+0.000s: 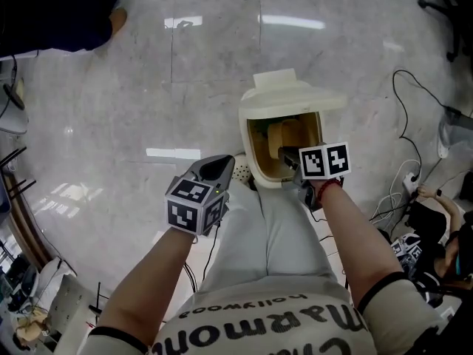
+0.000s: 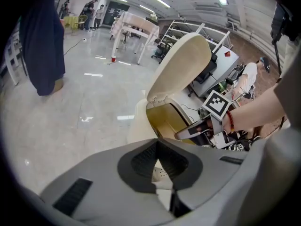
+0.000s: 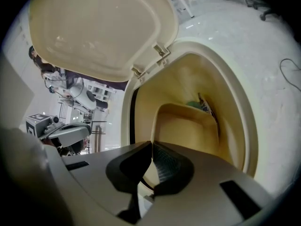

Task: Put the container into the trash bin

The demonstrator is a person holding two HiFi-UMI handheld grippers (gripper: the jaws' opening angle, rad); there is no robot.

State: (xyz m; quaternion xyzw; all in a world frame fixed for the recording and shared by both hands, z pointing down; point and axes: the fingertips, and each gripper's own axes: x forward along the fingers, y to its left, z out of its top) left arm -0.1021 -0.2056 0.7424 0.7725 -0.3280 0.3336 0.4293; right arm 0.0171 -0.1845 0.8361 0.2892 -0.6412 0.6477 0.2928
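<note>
Right gripper view: right tool (image 3: 151, 146) clenched empty at glossy cream trash bin (image 3: 245, 126); rounded container (image 3: 188, 126) seemingly inside.

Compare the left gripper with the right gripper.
The right gripper hangs over the open mouth of the trash bin; the left gripper is beside the bin, above the floor. The right gripper looks down at the container inside; the left gripper looks across at the bin from the side. Both have jaws together, holding nothing.
</note>
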